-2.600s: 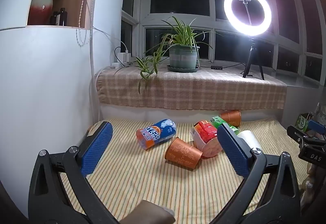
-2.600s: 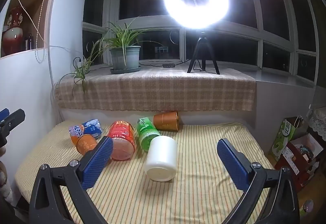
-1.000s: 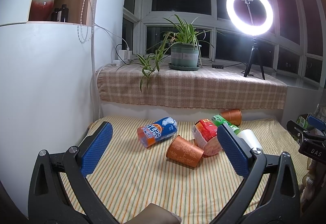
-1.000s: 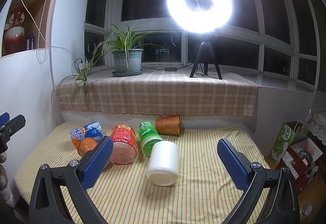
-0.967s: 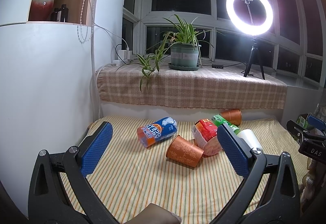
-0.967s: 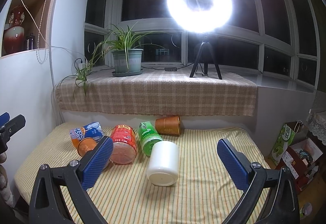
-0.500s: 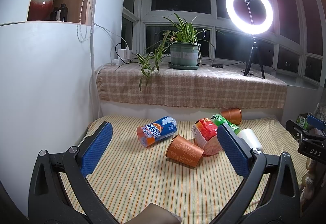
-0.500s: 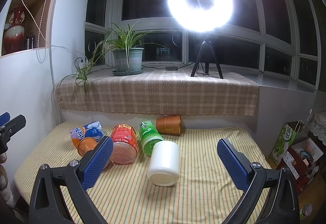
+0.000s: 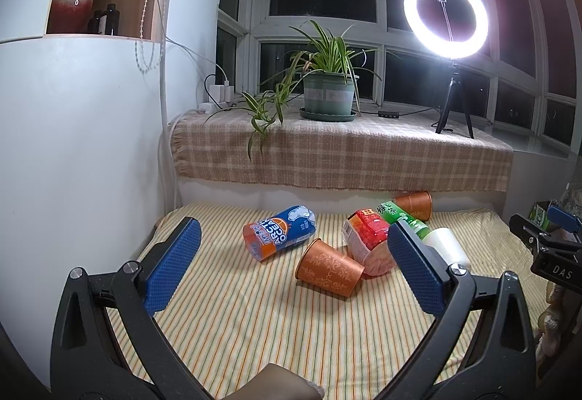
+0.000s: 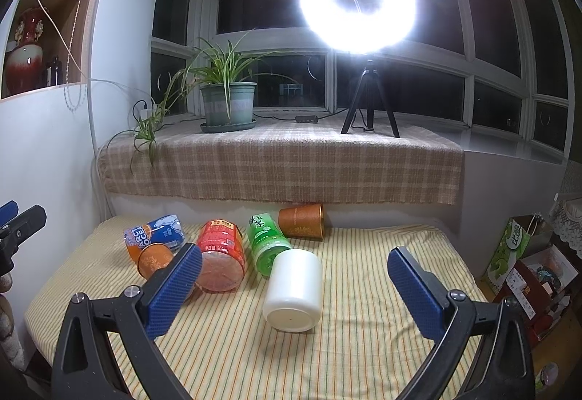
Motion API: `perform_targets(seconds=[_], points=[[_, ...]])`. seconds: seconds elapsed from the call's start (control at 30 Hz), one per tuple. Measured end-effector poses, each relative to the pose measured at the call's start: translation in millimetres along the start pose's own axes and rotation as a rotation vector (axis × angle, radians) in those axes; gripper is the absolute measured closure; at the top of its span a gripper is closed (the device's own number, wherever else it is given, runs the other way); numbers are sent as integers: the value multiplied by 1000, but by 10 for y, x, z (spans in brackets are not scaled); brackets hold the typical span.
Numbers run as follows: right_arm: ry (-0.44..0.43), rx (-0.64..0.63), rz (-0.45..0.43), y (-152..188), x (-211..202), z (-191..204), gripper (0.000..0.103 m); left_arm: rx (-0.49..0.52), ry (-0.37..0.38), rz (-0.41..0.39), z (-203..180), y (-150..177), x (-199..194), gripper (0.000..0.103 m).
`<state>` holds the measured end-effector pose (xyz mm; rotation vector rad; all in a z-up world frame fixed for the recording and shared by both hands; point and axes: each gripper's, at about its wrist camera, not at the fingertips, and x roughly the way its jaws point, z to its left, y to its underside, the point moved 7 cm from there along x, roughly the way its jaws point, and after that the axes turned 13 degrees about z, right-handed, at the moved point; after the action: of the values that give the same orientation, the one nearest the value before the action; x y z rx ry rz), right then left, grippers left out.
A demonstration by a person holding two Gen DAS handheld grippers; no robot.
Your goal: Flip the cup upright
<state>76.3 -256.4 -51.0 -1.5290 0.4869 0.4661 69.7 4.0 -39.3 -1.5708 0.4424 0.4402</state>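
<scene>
Orange cup (image 9: 329, 266) on side, striped cloth.

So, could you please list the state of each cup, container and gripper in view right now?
white cup: on its side
near orange cup: on its side
far orange cup: on its side
red tub: toppled
green bottle: lying flat
blue can: lying flat
left gripper: open, empty
right gripper: open, empty

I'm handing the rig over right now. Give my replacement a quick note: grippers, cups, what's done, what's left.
Left gripper: open, empty, above the striped cloth.
Right gripper: open, empty.
All cups lie on their sides: orange patterned cup nearest the left gripper, white cup between the right fingers, second orange cup by the back wall.
Done: nothing upright yet.
Left: grip a cup, likely the white one, and stand it up.
</scene>
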Motion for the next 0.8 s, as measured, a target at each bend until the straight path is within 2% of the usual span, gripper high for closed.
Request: perform_targets(seconds=[0.53, 0.67, 0.8], points=[[-2, 2, 19, 77, 141, -28, 0, 15, 7, 34, -34, -34, 131, 0], [-1, 4, 30, 90, 172, -34, 0, 38, 39, 73, -10, -59, 276, 0], [-4, 13, 43, 103, 207, -56, 0, 41, 101, 156, 50, -81, 571, 0]])
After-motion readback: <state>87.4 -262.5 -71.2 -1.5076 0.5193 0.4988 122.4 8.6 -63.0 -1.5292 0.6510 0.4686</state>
